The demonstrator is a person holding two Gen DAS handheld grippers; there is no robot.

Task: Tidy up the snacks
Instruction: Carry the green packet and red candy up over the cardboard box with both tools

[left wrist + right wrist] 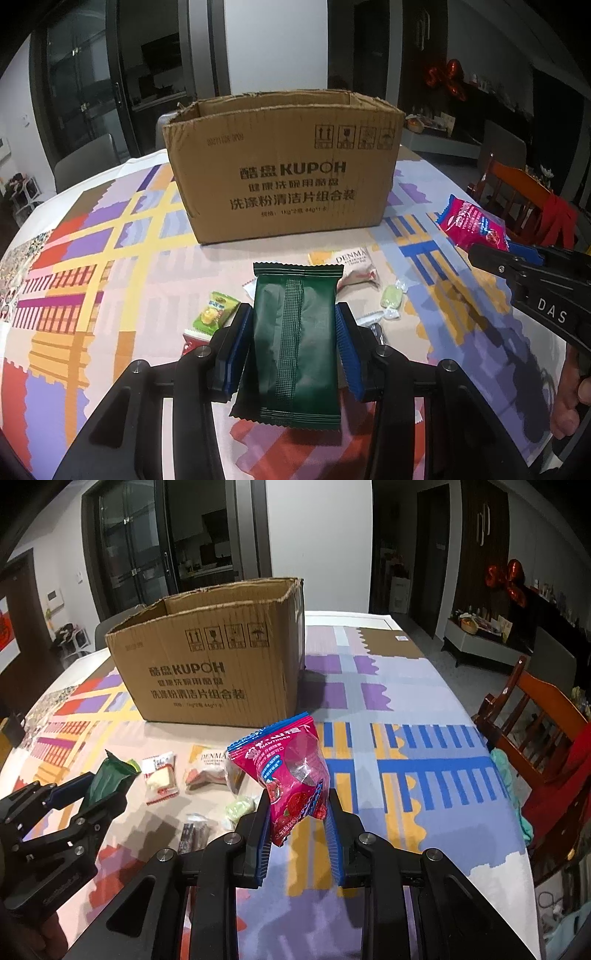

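a dark green snack packet (294, 345) is pinched across its width between the blue pads of the left gripper (294, 347), raised clear of the table and held lengthwise toward the cardboard box (282, 173). a pink hawthorn packet (293, 775) is clamped by its lower end in the right gripper (297, 829), its jaws drawn close on the crinkled film, and it too is held above the table. the box stands open-topped beyond both packets; its inside is hidden from both views, so what has already been put away cannot be told.

the task is judged to be partway through: two snacks are lifted but not yet placed, and several are left loose on the cloth near the box. among them are a white denmark-labelled packet (208, 770), a small sandwich-biscuit packet (159, 777), a pale green wrapped sweet (392, 299), a yellow-green candy packet (214, 311) and a dark stick-shaped wrapper (192, 836). these would still need to be gathered.

the table is covered with a patterned tablecloth (406, 760) in purple, yellow, blue and red blocks. a wooden chair (532, 720) with red fabric over it is drawn up at the right edge. behind the table, dark glass doors (147, 546), a white wall and a low sideboard (480, 642) with clutter are seen, with red foil balloons (506, 579) above it.
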